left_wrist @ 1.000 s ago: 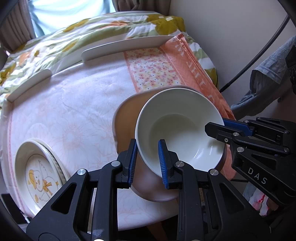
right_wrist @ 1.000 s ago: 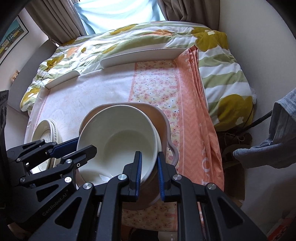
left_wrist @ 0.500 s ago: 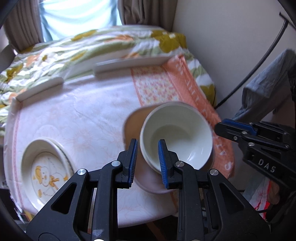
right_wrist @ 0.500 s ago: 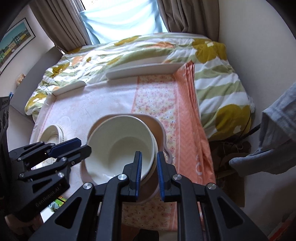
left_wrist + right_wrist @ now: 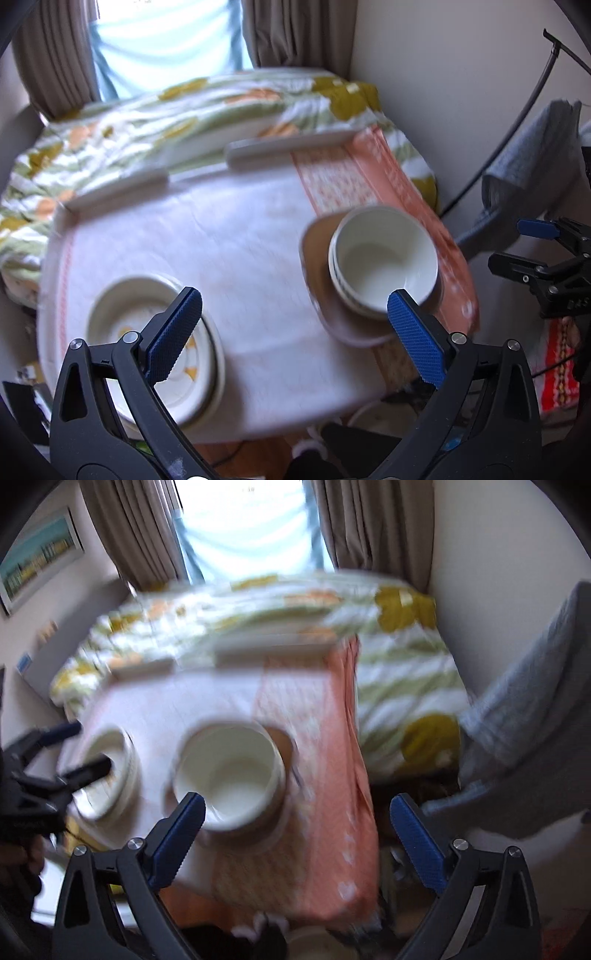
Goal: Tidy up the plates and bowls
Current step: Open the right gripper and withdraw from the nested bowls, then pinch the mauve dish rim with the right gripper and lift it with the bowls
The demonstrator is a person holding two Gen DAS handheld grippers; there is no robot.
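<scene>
Two grippers, and you have both spread wide with nothing between the blue pads. Your left gripper point(image 5: 293, 334) hangs above the near edge of the table point(image 5: 229, 243), its left pad over the stacked plates point(image 5: 122, 306) with the yellow cartoon print, its right pad just in front of the nested white bowls point(image 5: 384, 258). Those bowls sit inside a brown handled dish point(image 5: 317, 254) at the table's right side, partly on the orange patterned cloth point(image 5: 373, 181). Your right gripper point(image 5: 297, 829) is equally wide apart and touches nothing; the bowls point(image 5: 229, 768) lie beyond its left pad.

Only the left wrist view shows the plates' print and your other gripper off to the right, clear of the table. The right wrist view, heavily blurred, adds the framed picture point(image 5: 37, 557) on the wall and the plate stack point(image 5: 110, 771) behind your left tool.
</scene>
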